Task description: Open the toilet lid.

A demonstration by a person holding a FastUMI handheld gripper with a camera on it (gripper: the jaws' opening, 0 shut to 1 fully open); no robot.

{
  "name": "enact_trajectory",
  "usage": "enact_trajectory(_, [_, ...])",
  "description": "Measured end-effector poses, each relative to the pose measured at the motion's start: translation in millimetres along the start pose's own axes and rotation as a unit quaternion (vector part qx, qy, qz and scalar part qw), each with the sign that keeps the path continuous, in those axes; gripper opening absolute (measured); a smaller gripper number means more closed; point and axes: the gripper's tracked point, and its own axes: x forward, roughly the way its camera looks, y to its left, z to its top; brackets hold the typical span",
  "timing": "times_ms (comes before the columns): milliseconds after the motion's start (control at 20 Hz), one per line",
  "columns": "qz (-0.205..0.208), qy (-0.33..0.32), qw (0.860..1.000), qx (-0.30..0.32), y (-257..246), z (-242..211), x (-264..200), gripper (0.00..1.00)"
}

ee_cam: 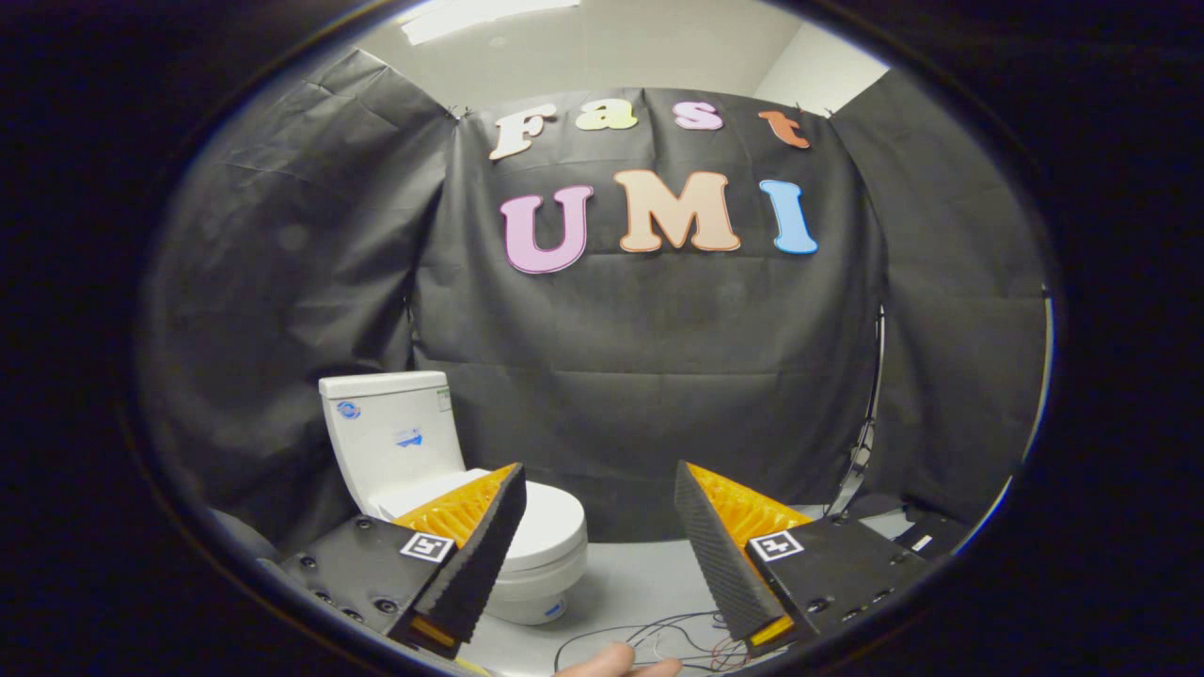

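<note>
The black cloth wall closes the booth on three sides, and a pale grey floor runs from its foot toward the tool. A white toilet stands on that floor against the cloth, beyond the tool and off toward its left finger, so that the finger covers part of the bowl. Its tank rises upright at the back, nearest the wall, and the bowl reaches forward and to the right from it; the toilet's long axis therefore runs at a slant to the line of the fingers, not straight along it. The toilet lid lies flat and closed on the bowl, its rounded front edge showing just past the tip of the left finger, well apart from it in depth. The tool stands wide open with nothing between its fingers; the gap looks onto bare floor and cloth, to the right of the lid. As I judge it, the coming move turns on this offset: the tool must travel forward and swing left to bring a fingertip under the lid's front edge, the end farthest from the hinge at the tank. A tangle of thin wires lies on the floor just ahead of the fingers, and part of a hand shows below them.
</note>
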Motion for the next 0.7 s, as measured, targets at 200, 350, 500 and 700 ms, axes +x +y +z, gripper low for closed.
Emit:
enact_trajectory(200, [0.000, -0.003, 1.000, -0.001, 1.0, -3.2, 7.4, 0.98])
enact_trajectory(350, [0.007, 0.012, 1.000, -0.008, 6.4, -2.8, 52.0, 0.98])
enact_trajectory(500, [0.020, 0.019, 1.000, -0.004, 20.1, -9.4, 81.8, 0.98])
enact_trajectory(700, [0.052, 0.028, 0.997, 0.051, 68.8, -33.2, 119.6, 0.97])
